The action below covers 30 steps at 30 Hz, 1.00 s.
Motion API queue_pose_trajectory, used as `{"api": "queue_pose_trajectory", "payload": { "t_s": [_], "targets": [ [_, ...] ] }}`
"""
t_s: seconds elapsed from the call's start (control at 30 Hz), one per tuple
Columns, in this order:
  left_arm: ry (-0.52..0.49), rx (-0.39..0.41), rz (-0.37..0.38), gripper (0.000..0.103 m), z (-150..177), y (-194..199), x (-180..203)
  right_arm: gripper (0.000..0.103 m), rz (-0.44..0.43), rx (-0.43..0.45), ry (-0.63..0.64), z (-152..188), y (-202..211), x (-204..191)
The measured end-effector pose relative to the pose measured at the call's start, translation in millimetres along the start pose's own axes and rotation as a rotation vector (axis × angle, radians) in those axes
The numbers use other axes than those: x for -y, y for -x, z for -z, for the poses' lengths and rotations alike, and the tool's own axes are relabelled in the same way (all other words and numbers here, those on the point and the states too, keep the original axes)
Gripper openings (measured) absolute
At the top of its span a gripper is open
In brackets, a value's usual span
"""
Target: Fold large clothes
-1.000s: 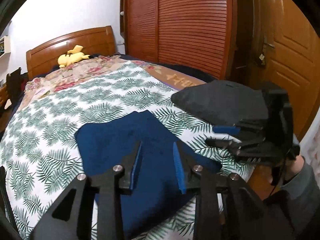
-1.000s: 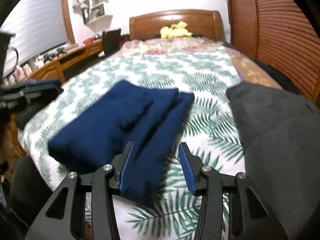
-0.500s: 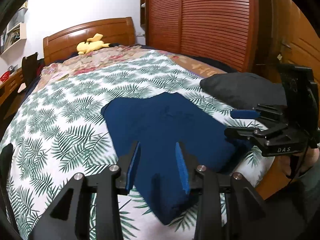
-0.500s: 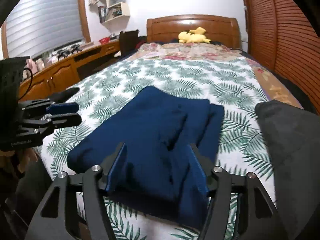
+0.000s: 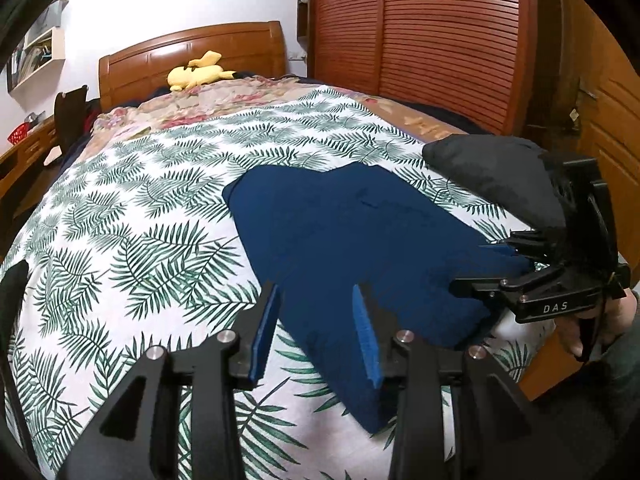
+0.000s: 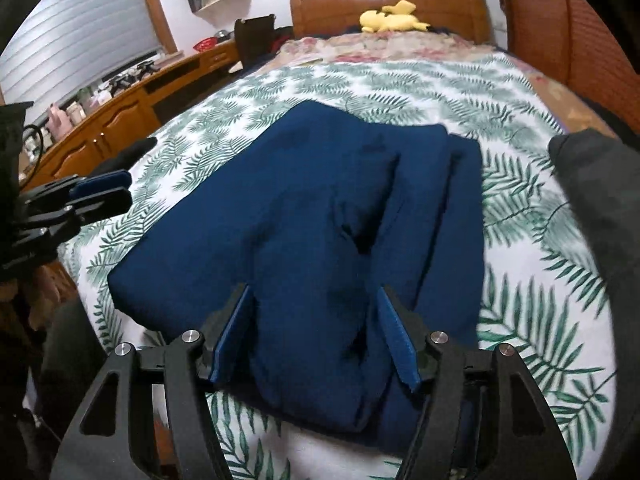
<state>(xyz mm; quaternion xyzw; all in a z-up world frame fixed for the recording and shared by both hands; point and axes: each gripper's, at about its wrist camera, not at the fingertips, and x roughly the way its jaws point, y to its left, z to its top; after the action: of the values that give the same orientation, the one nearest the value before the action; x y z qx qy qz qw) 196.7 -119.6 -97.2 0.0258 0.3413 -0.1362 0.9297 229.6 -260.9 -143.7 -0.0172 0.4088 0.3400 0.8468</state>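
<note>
Navy garment [image 6: 320, 216]: folded, lying on leaf-print bed [image 6: 520, 216]; left tongs [image 5: 316, 320] and right tongs [image 6: 316, 332] both released, holding nothing.

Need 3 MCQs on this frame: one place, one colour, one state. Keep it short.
1. Where does the yellow plush toy lie?
A. at the headboard end of the bed
B. on the blue garment
C. on the floor

2. What colour is the folded garment in the middle of the leaf-print bedspread?
A. red
B. dark blue
C. white

3. How do the jaws of the right gripper stand?
A. shut on the garment
B. shut on nothing
C. open, over the garment's near edge

Key: 1 A, the toy sits just below the wooden headboard. 2 B, the cloth is navy in both views. 3 C, a wide gap shows between the blue pads, with nothing clamped.
</note>
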Motion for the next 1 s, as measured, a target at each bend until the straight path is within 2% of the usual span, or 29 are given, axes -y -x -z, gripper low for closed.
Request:
{"api": "queue_pose_trajectory", "payload": {
  "t_s": [0.1,0.13,0.17,0.23,0.33,0.5,0.57,0.7,0.8,0.9,0.93,0.97,1.0],
  "targets": [
    [0.004,-0.012,-0.002,0.036,2.3,-4.3,-1.7,0.056,-0.008,-0.008,0.010,2.9,-4.5,-2.5],
    [0.004,-0.014,-0.003,0.036,2.5,-5.4,-1.6,0.046,-0.015,-0.009,0.014,3.0,-4.5,-3.6],
    [0.002,-0.016,-0.004,0.036,2.3,-6.2,-1.6,0.031,-0.011,-0.006,0.022,2.7,-3.4,-4.6],
    [0.001,-0.016,-0.004,0.036,2.1,-7.2,-1.3,0.018,-0.004,0.030,0.023,0.3,3.3,-4.3],
    [0.005,-0.017,0.001,0.037,1.0,-8.9,-2.3,0.012,-0.002,0.111,-0.007,-5.4,19.1,-2.3],
    [0.004,-0.020,0.004,0.037,-2.7,-10.8,-3.7,0.010,0.091,0.248,-0.011,-15.3,61.9,5.7],
    [0.004,-0.021,0.009,0.037,-5.9,-13.1,-4.1,0.011,0.132,0.261,-0.017,-15.8,72.9,14.4],
    [-0.006,-0.022,0.013,0.037,-16.1,-23.2,-6.6,0.013,0.118,0.191,-0.064,-9.5,62.3,30.6],
    [-0.014,-0.022,0.014,0.037,-25.7,-34.0,-9.5,0.018,0.153,0.139,-0.038,-1.6,49.6,23.3],
    [-0.016,-0.033,0.022,0.037,-38.2,-53.3,-15.7,0.043,0.203,0.125,-0.040,4.4,45.8,21.1],
    [-0.015,-0.038,0.026,0.037,-41.7,-59.2,-17.6,0.056,0.219,0.125,-0.042,6.8,45.4,21.9],
    [-0.015,-0.043,0.030,0.037,-44.9,-65.4,-19.1,0.064,0.226,0.125,-0.050,8.9,43.9,24.4],
    [-0.014,-0.054,0.030,0.037,-49.5,-75.2,-21.9,0.066,0.227,0.123,-0.061,11.5,41.9,27.8]
  ]
}}
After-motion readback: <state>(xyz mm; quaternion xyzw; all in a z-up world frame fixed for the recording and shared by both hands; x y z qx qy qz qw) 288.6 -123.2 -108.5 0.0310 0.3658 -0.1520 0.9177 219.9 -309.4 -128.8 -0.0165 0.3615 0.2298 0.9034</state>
